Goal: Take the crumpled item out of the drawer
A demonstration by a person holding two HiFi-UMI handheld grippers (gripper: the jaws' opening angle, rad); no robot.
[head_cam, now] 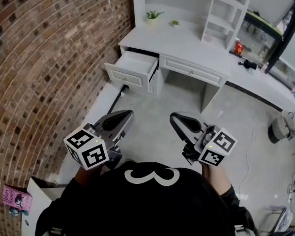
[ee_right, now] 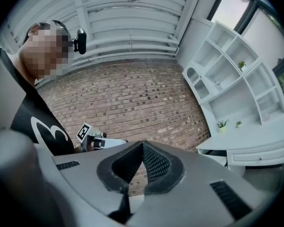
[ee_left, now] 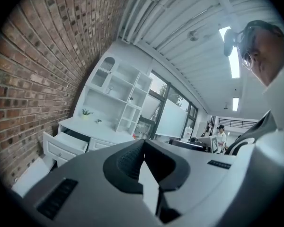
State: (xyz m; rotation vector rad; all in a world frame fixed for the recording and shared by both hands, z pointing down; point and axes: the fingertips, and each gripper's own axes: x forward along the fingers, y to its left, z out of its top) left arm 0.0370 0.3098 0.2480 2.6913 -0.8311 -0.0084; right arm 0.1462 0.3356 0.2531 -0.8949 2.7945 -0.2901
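Note:
The white desk's left drawer (head_cam: 133, 69) stands pulled open, far ahead of me across the floor. I cannot make out any crumpled item inside it from here. My left gripper (head_cam: 125, 115) and right gripper (head_cam: 175, 117) are held side by side close to my chest, well short of the desk. Both are shut with nothing between the jaws. In the left gripper view the shut left gripper (ee_left: 143, 144) points toward the open drawer (ee_left: 65, 143). The right gripper (ee_right: 142, 145) is turned toward the brick wall, and the left gripper (ee_right: 97, 139) shows beside it.
A brick wall (head_cam: 44, 58) runs along my left. The white desk (head_cam: 187, 45) carries shelves, two small plants (head_cam: 153, 15) and a red item (head_cam: 239, 48). A pink box (head_cam: 15, 198) lies at the lower left, a bin (head_cam: 280, 128) at the right. A person (ee_left: 220, 136) stands far off.

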